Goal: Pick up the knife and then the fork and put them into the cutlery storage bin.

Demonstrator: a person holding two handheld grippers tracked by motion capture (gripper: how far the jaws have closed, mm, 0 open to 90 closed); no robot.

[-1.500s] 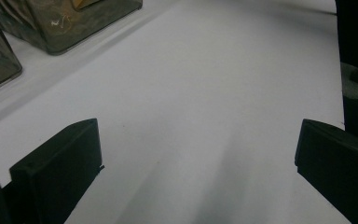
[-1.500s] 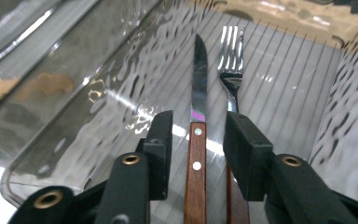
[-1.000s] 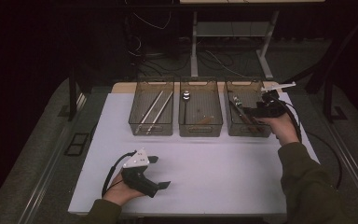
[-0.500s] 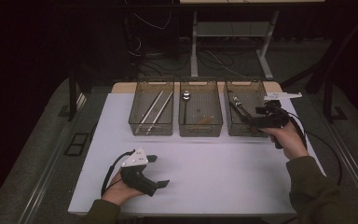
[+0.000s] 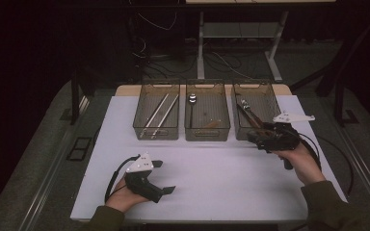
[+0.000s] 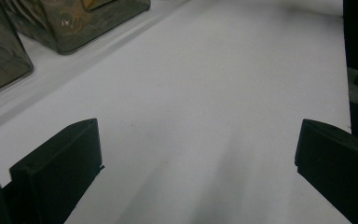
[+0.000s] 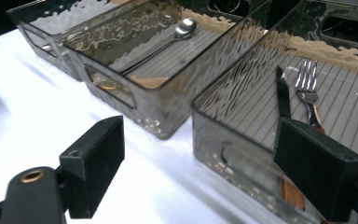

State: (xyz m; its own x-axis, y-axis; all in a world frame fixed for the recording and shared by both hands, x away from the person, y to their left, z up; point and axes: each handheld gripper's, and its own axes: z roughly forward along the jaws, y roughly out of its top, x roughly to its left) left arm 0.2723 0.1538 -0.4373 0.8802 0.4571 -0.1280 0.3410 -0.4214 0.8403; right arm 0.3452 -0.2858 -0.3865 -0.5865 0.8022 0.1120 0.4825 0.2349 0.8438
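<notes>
Drawn back since a second ago: right tool [image 5: 265, 139], off the right bin [image 5: 255, 109] toward the bench [image 5: 221, 168] edge, jaws spread, empty. Left tool [image 5: 159, 179] parked low on the bench, released. Left gripper view: bare bench between wide jaws. Right gripper view: fork [image 7: 307, 91] lying in the near bin, spoon [image 7: 179, 31] in the middle bin [image 7: 135, 88]; likely drop-off finished.
</notes>
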